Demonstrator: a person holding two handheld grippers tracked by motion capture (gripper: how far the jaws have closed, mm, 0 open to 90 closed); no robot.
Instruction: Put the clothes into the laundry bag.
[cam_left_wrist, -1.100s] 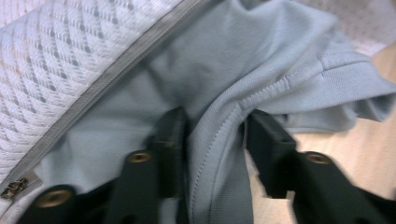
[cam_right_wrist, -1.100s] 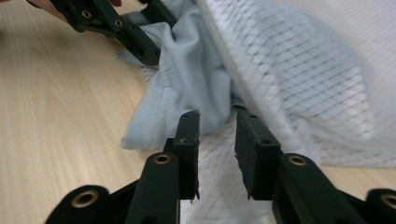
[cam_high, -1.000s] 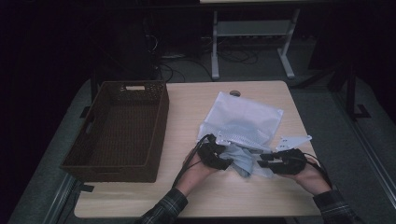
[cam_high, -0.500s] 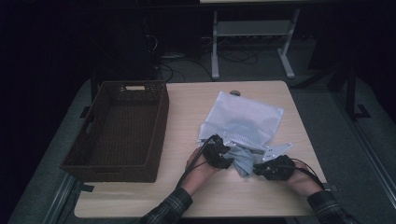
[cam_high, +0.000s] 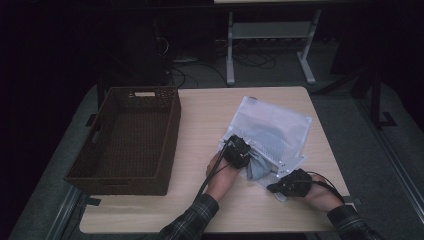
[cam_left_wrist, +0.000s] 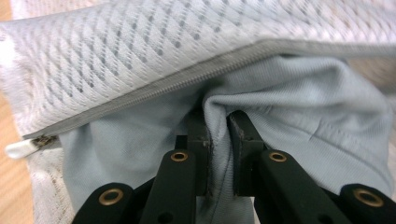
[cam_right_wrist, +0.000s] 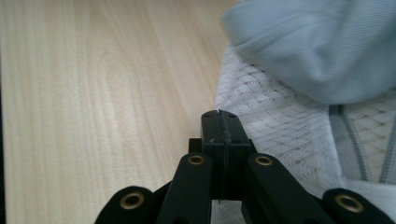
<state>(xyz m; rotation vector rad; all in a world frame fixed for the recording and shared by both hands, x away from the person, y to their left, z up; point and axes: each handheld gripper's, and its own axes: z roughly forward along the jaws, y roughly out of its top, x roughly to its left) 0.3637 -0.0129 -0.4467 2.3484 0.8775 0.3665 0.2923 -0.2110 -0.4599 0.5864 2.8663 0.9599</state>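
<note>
I'm mid-step on pulling the pale blue garment (cam_left_wrist: 299, 107) out of the white mesh laundry bag (cam_high: 272, 127) on the table (cam_high: 200, 125). My left gripper (cam_high: 239, 152) has just been closing and now pinches a fold of the blue cloth right at the bag's mouth, under the grey zipper (cam_left_wrist: 187, 79). My right gripper (cam_high: 285, 186) has also just been closing; its jaws are clamped flat together at the bag's near edge. The mesh (cam_right_wrist: 280, 135) runs along their side, but I can't tell if any is caught between them.

Garment sits mostly inside the bag, a bunch of it poking out the open mouth. Next move, I judge: draw the left hand back while the right pins the bag down.

Brown wicker basket (cam_high: 125, 137) stands apart on the left, nothing in it.
</note>
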